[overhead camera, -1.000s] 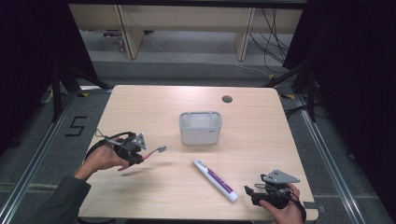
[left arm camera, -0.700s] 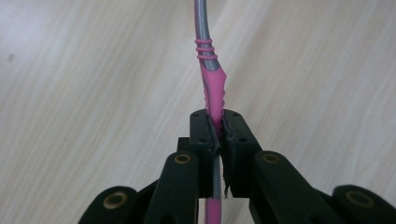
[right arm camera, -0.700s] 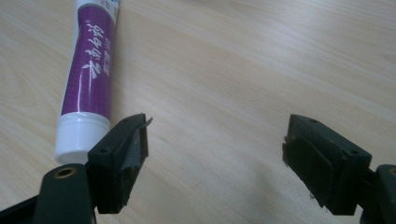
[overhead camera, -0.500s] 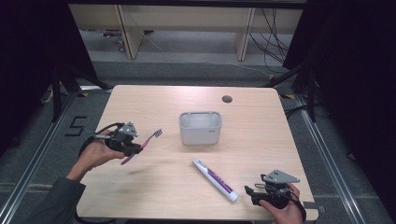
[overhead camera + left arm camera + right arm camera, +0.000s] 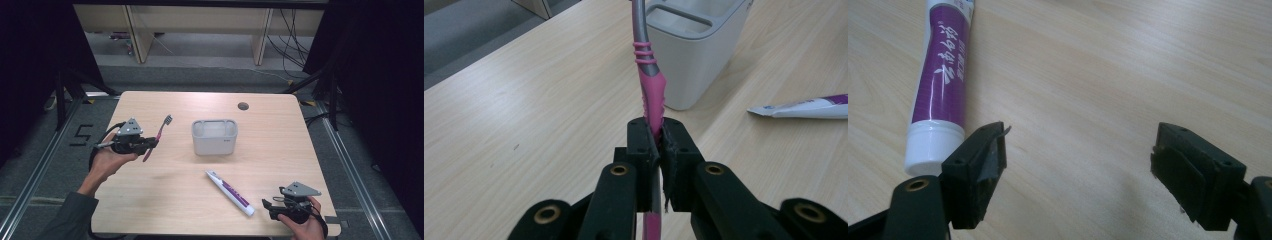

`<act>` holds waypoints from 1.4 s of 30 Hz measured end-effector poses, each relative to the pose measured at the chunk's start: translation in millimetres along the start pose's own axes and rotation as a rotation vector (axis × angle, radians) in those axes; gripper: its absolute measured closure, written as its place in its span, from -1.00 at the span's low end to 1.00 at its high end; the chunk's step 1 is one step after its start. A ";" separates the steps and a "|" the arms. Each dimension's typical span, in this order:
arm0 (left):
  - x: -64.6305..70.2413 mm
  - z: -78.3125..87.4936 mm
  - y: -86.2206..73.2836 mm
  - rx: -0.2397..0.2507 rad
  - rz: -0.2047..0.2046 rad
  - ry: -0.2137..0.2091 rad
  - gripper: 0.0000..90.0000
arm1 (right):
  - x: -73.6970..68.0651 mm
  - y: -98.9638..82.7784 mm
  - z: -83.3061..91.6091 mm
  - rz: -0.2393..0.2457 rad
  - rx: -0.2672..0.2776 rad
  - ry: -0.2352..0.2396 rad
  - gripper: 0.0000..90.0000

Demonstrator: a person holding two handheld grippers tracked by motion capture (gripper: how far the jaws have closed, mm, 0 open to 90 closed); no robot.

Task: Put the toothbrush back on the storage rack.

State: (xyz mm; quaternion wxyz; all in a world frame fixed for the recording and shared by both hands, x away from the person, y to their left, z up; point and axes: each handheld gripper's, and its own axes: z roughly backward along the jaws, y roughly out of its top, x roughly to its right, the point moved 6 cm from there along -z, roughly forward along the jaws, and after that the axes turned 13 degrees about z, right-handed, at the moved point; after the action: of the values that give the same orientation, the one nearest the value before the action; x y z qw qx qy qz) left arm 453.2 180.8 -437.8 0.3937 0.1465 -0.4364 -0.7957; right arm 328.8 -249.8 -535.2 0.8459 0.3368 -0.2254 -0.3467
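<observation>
Your left gripper (image 5: 148, 145) clamps the pink-and-grey plastic toothbrush (image 5: 159, 134), aloft left of the white rectangular plastic holder (image 5: 214, 136); keep it upright over a slot. Your right gripper (image 5: 1078, 170) gapes beside the purple-and-white toothpaste tube (image 5: 942, 85).

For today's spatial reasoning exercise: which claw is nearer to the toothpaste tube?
Right. The right claw sits open just beside the toothpaste tube, by its cap end. The left claw, holding the toothbrush, is across the table, left of the holder.

wood table (image 5: 165, 200) w/ round hole (image 5: 243, 106) nr far edge; shelving (image 5: 195, 30) & cables (image 5: 295, 35) behind.
</observation>
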 end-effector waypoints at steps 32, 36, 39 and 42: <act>20.4 -22.2 53.1 0.355 0.187 -0.016 0.85 | 0.0 0.2 0.6 -0.004 0.000 -0.004 -0.50; 25.8 -26.7 59.6 0.364 0.187 -0.029 0.85 | -0.8 0.4 0.4 -0.010 0.002 0.004 -0.50; 29.4 -30.1 62.8 0.367 0.187 -0.033 0.85 | -0.4 0.3 0.4 -0.004 0.006 0.005 -0.50; 32.1 -33.2 65.2 0.369 0.188 -0.041 0.85 | 0.3 0.3 1.0 -0.002 0.002 -0.004 -0.50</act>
State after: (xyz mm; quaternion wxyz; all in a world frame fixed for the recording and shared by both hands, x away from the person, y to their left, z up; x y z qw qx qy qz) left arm 484.0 117.2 -400.7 0.4237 0.1588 -0.5943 -0.6649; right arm 328.5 -250.2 -534.3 0.8447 0.3373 -0.2273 -0.3480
